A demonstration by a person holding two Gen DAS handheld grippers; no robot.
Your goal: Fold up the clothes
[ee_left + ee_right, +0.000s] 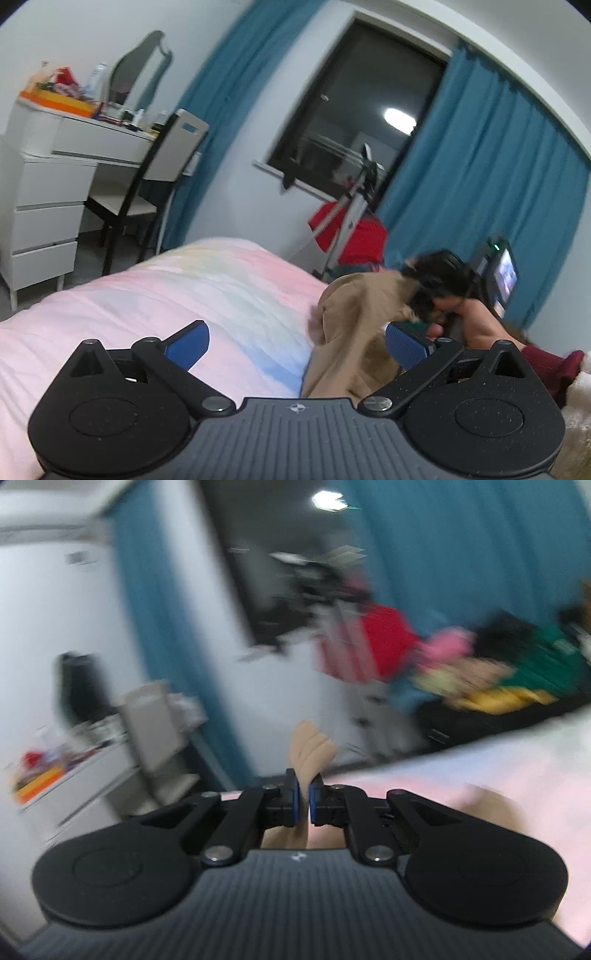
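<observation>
A tan garment [354, 332] hangs bunched over the pink bedcover [192, 295], lifted at its top by my right gripper [428, 295], which a person's hand [476, 325] holds. My left gripper [295, 339] is open just in front of the cloth; its right pad [406, 343] is near the fabric and nothing is between the fingers. In the blurred right wrist view my right gripper [303, 801] is shut on a fold of the tan garment [312, 746], which sticks out above the pads, with the pink bedcover [498, 768] below.
A white dresser [48, 206] with clutter and a mirror stands at left beside a chair [147, 192]. Blue curtains [480, 192] frame a dark window. A red item [354, 232] and a metal stand sit past the bed. A heap of coloured clothes [480, 672] lies at right.
</observation>
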